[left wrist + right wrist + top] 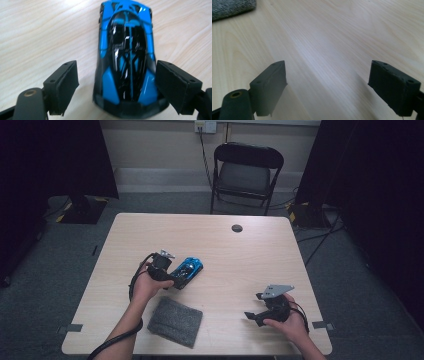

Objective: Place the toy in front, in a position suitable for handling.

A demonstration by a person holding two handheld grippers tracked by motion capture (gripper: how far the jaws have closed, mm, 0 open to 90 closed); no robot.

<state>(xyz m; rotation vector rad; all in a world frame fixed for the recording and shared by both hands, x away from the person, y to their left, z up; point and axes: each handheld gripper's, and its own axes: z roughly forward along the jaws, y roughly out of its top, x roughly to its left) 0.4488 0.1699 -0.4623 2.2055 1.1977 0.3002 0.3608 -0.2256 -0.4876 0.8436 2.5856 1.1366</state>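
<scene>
A blue and black toy car [187, 270] stands on the wooden table [250, 255], left of its middle. My left gripper [176, 279] is at the car's near end. In the left gripper view its jaws flank the car's [127, 57] rear; the left jaw stands clear of the body and the right jaw is at its side. The left gripper [116, 82] is open. My right gripper [251, 316] rests low near the table's front right and points left. The right gripper [327, 82] is open, with bare wood between its jaws.
A grey felt cloth [175, 321] lies by the front edge between my two hands, and its corner [232, 8] appears in the right gripper view. A dark round grommet [237, 228] is set near the table's far edge. A black folding chair [246, 170] stands behind the table.
</scene>
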